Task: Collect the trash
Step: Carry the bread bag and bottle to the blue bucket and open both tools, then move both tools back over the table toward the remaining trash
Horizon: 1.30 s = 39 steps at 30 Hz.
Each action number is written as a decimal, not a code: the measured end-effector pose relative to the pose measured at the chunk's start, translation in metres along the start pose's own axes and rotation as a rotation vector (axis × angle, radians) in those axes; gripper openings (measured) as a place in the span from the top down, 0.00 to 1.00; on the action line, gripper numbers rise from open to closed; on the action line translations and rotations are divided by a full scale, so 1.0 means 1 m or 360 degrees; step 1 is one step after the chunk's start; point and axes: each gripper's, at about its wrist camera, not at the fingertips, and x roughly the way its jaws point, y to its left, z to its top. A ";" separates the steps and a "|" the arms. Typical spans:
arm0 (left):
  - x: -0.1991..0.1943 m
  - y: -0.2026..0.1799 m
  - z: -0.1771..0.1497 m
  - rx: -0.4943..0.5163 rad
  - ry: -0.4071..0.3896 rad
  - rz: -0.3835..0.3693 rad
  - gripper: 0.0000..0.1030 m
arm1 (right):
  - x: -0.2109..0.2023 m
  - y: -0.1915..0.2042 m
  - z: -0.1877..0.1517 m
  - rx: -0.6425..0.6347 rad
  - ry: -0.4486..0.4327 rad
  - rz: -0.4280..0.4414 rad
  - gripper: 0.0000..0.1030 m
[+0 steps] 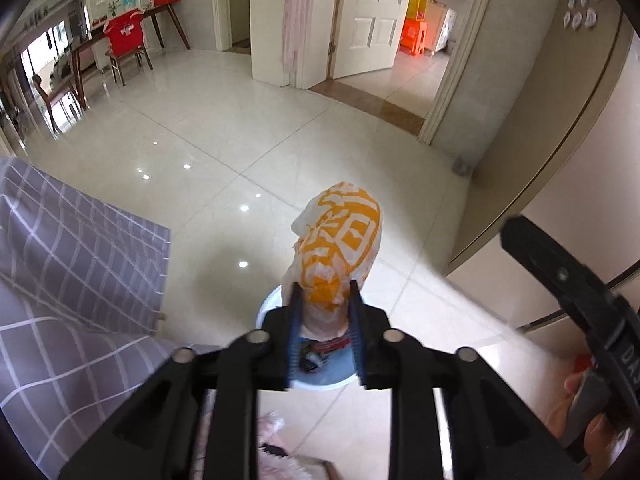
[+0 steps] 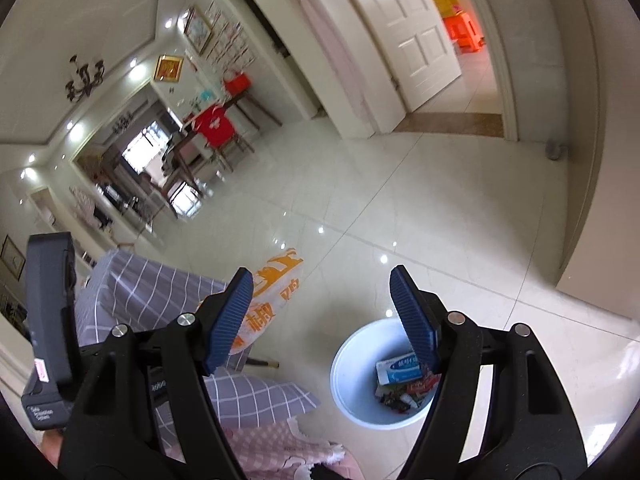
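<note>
An orange-and-white plastic bag [image 1: 340, 232] sticks out forward from my left gripper [image 1: 324, 284]. Its lower end fills the gap and touches both blue pads, so the gripper is shut on it. Directly beneath sits a pale round bucket [image 1: 267, 305]. In the right wrist view the same bucket [image 2: 340, 360] stands on the floor holding a small blue-and-white box and wrappers [image 2: 400, 372]. The bag [image 2: 280, 280] shows to its left, partly behind one finger. My right gripper [image 2: 321, 270] is open wide above the bucket with nothing between its pads.
Grey checked cloth [image 1: 80, 248] covers the lower left, with pink checked fabric [image 2: 272, 452] below it. A tall beige cabinet front [image 1: 560, 160] closes off the right. Glossy floor tiles [image 1: 248, 128] run to an open white door [image 1: 372, 16] and a dining table with chairs [image 1: 124, 36].
</note>
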 end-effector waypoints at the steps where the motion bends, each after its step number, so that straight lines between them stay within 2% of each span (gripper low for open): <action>1: 0.002 0.000 0.001 -0.0017 0.0008 -0.0009 0.41 | -0.002 -0.001 0.001 0.0006 -0.0007 -0.0001 0.32; 2: 0.003 0.000 0.001 -0.0027 0.0011 0.0016 0.24 | -0.003 -0.001 0.001 0.0008 -0.0011 -0.0006 0.32; 5: 0.002 0.000 -0.002 -0.0018 -0.0004 0.0073 0.23 | -0.005 0.001 0.001 0.0006 -0.0014 -0.0018 0.31; 13: -0.023 0.008 -0.005 -0.0028 -0.0047 0.0102 0.23 | -0.006 0.018 -0.001 -0.0026 0.0031 0.0001 0.31; 24: -0.104 0.047 -0.012 -0.0108 -0.0255 0.0176 0.23 | -0.021 0.083 0.002 -0.0184 0.0032 0.0137 0.31; 30: -0.170 0.101 -0.023 -0.0142 -0.0390 0.0362 0.23 | -0.015 0.155 -0.005 -0.0349 0.0105 0.0304 0.31; 34: -0.208 0.155 -0.038 -0.0207 -0.0436 0.0518 0.22 | -0.003 0.223 -0.017 -0.0489 0.0193 0.0460 0.31; 39: -0.244 0.240 -0.066 -0.0387 -0.0434 0.0741 0.22 | 0.016 0.310 -0.044 -0.0674 0.0326 0.0616 0.31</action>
